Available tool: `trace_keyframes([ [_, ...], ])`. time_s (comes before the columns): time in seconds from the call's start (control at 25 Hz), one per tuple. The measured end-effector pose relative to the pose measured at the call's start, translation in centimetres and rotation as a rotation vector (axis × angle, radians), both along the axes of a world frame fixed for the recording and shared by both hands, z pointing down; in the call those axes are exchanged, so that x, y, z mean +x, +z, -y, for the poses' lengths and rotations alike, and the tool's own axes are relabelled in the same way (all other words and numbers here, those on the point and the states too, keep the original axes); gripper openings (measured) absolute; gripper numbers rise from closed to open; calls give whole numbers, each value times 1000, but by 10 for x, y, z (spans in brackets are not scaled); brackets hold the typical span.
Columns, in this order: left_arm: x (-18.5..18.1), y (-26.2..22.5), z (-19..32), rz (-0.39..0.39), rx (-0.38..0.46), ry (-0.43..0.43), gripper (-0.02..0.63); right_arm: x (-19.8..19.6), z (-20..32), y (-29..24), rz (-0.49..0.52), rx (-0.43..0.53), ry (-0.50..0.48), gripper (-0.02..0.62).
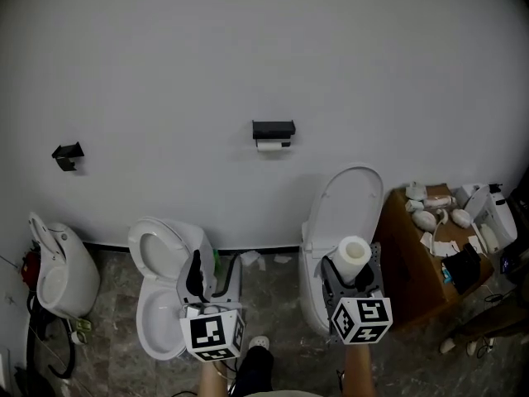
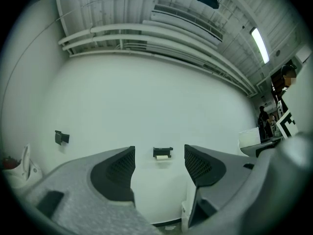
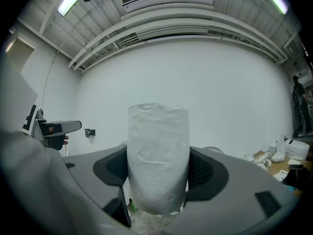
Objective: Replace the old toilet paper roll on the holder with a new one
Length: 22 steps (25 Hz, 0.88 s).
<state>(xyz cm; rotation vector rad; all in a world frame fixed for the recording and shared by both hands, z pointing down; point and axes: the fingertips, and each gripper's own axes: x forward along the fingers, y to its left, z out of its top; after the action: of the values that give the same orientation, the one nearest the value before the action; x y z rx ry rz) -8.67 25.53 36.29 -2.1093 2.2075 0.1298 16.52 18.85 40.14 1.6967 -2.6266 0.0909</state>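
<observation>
A black toilet paper holder (image 1: 274, 129) hangs on the white wall with a thin, nearly spent roll (image 1: 272, 145) under it; the left gripper view shows the same holder (image 2: 163, 152) far off, framed between the jaws. My left gripper (image 1: 197, 276) is open and empty, low at the left, well short of the wall. My right gripper (image 1: 354, 270) is shut on a full white toilet paper roll (image 1: 355, 254), held upright; in the right gripper view this roll (image 3: 158, 156) fills the gap between both pads.
Two white toilets stand below: one (image 1: 165, 292) under my left gripper, one with its lid up (image 1: 344, 213) behind my right. A urinal (image 1: 58, 267) is at far left. A brown table (image 1: 412, 263) with clutter stands at right. A second black bracket (image 1: 67, 155) hangs on the wall.
</observation>
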Motion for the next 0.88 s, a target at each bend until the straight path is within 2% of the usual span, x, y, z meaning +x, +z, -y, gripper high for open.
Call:
trace_keyframes([
  [0.48,-63,-18,181,23,7,79,293,-60,162,-24,-13,27,68,310],
  [0.88,-90,-19,258,0,8,118,293,-87,230,-21,-20,11,103,310],
])
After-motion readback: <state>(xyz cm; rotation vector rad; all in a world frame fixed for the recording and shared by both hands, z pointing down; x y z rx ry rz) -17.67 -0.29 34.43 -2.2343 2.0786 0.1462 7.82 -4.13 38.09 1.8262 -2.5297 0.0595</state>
